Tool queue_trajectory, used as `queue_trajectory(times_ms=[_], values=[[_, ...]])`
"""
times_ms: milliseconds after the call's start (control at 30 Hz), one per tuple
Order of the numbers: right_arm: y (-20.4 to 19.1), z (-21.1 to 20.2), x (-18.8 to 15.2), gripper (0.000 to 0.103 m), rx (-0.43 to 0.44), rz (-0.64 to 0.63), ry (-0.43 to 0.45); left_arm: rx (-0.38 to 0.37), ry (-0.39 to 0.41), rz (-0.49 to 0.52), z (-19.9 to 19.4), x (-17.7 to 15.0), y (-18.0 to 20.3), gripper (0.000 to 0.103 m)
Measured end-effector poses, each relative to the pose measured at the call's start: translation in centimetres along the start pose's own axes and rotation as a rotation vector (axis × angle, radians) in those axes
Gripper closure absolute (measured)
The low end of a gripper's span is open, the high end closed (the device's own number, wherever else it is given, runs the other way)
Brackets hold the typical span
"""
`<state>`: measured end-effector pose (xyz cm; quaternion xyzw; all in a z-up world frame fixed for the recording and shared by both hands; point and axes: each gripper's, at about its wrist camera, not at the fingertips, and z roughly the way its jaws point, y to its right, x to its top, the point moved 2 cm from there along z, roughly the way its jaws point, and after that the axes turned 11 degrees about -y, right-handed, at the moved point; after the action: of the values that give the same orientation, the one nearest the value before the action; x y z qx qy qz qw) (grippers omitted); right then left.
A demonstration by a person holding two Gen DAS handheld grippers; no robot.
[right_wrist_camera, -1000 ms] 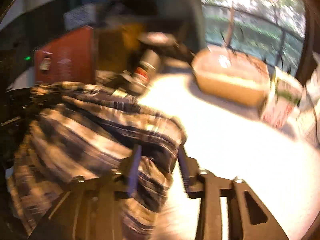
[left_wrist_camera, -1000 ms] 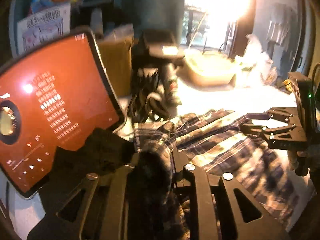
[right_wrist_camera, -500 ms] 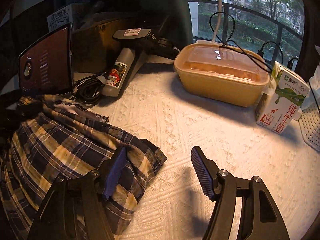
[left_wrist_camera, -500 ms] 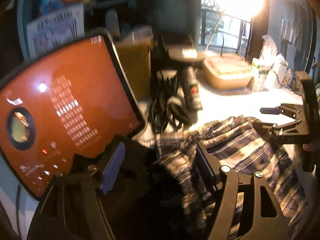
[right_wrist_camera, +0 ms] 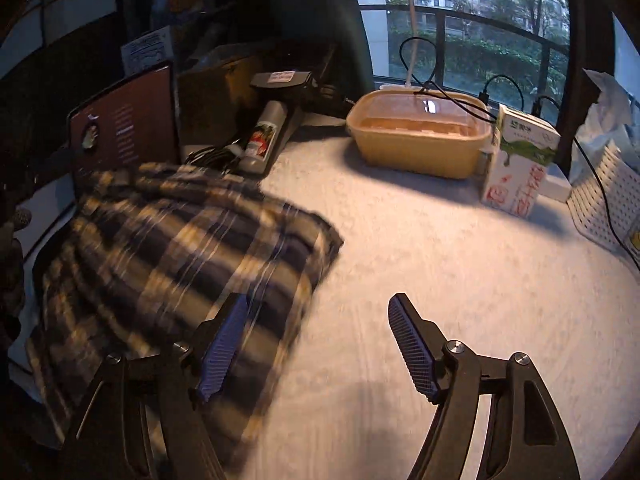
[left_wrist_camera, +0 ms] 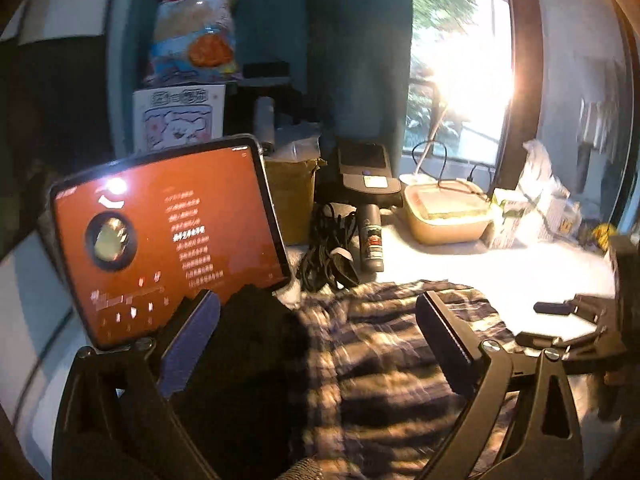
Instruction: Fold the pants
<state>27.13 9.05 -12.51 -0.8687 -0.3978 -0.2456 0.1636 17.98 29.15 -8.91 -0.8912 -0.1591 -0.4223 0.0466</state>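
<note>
The plaid pants [right_wrist_camera: 168,248] lie folded in a flat bundle on the white textured table [right_wrist_camera: 460,280], at its left side. In the left wrist view the pants [left_wrist_camera: 392,344] lie under and between the fingers. My left gripper [left_wrist_camera: 316,344] is open and empty above the pants' left end, next to a dark cloth [left_wrist_camera: 248,344]. My right gripper [right_wrist_camera: 316,344] is open and empty, above the pants' right edge. It also shows in the left wrist view [left_wrist_camera: 568,320] at the right.
A tablet with an orange screen [left_wrist_camera: 160,248] stands at the left. Behind the pants lie black cables [left_wrist_camera: 328,248] and a spray can [right_wrist_camera: 264,140]. A beige lidded box [right_wrist_camera: 420,136], a milk carton [right_wrist_camera: 520,160] and a white basket [right_wrist_camera: 608,200] stand at the back right.
Both grippers have opened and let go of the pants. Both have pulled back and up, and the pants now lie on the table.
</note>
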Motion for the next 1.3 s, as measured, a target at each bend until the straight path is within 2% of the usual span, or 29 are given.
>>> queue_trajectory(times_ms=[367,467,733,1033,1300], values=[[1.1,-5.1,-6.0,0.028,-0.030,0.035,0.031,-0.137,-0.038,0.065,-2.9,-4.6,7.3,0.005],[1.7,-6.6,-7.9,0.027,-0.045,0.055,0.042,-0.178,-0.063,0.055,-3.1,-5.9,9.1,0.005],[3.0,-10.6,-12.9,0.027,-0.097,0.142,0.075,-0.222,-0.084,0.089,-4.6,-8.2,13.8,0.005],[4.3,-16.9,-17.4,0.027,-0.221,0.218,0.154,-0.261,-0.005,0.147,-8.4,-8.4,17.8,0.005],[4.6,-22.1,-19.6,0.020,-0.291,0.263,0.261,-0.296,0.071,0.169,-11.5,-8.2,19.6,0.005]])
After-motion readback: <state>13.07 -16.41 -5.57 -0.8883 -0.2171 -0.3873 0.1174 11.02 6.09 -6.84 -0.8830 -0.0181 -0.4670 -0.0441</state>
